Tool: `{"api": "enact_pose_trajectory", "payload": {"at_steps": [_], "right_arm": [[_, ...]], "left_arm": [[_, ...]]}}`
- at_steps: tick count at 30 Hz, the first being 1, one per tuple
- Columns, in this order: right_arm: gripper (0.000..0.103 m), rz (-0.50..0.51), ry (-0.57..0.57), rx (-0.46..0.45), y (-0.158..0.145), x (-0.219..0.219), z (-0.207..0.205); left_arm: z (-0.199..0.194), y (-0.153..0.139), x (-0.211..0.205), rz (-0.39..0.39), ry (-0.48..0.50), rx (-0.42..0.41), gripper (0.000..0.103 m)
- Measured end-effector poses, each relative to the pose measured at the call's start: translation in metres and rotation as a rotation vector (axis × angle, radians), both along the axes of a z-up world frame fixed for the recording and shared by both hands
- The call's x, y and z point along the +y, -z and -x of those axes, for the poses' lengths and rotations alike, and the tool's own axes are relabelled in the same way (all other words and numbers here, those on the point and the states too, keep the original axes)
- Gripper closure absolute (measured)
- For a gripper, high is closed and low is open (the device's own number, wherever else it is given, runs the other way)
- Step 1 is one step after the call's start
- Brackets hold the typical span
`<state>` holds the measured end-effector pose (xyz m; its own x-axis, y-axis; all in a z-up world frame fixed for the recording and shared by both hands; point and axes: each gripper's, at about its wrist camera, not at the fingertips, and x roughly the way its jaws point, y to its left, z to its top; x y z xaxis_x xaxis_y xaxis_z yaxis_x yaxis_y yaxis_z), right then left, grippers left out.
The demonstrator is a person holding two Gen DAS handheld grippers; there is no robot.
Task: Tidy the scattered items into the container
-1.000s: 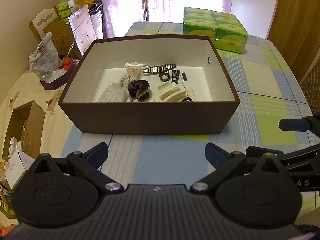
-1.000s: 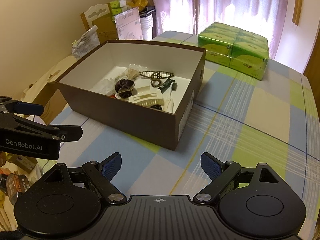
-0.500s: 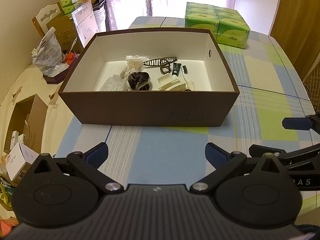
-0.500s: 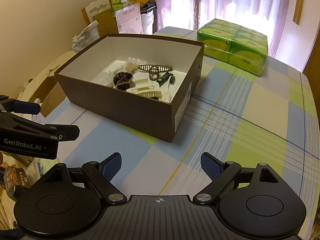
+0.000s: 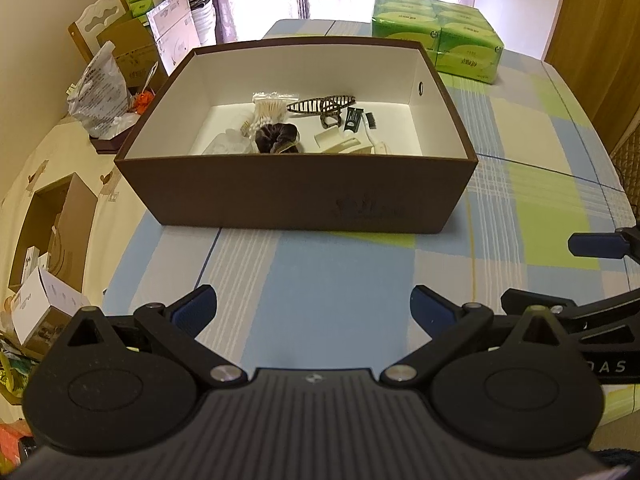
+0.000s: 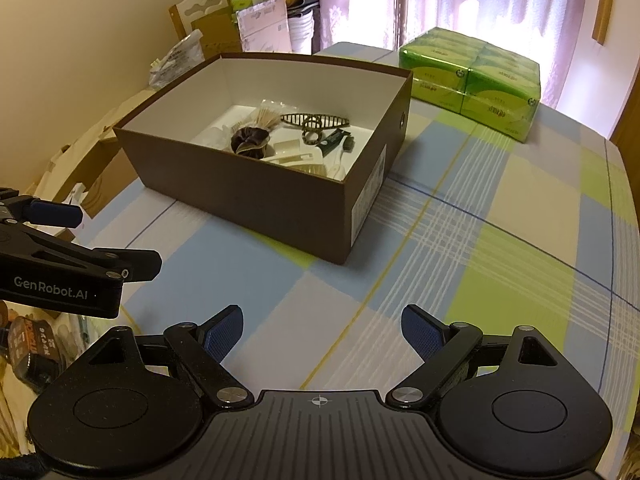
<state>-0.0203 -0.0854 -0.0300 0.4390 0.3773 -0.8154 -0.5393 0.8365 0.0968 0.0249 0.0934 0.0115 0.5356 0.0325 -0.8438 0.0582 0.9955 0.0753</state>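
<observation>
Both tools were hanging over the near edge of the counter point(image 6: 500, 208), nothing in either one. The left tool point(image 5: 314, 306) had its fingers spread wide, same deal with the right tool point(image 6: 322, 328). The brown box point(image 5: 296, 196) sat toward the counter's far left side with the items already inside: a dark scrunchie point(image 5: 277, 136), a striped hair clip point(image 5: 320, 104), cotton swabs point(image 5: 269, 109), a cream comb point(image 6: 300, 158). "GenRobot.AI" was readable on the left tool's side. A green tissue pack point(image 6: 476, 84) sat at the far edge, its print too small to read.
</observation>
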Motion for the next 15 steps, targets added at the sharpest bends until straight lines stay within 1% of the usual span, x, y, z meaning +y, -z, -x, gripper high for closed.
{"api": "enact_pose_trajectory", "payload": {"at_steps": [15], "right_arm": [[0.012,0.002,-0.028,0.009,0.0055,-0.0083,0.0031]], "left_arm": [[0.0078,0.0040,-0.0062,0.001,-0.032,0.011,0.001]]}}
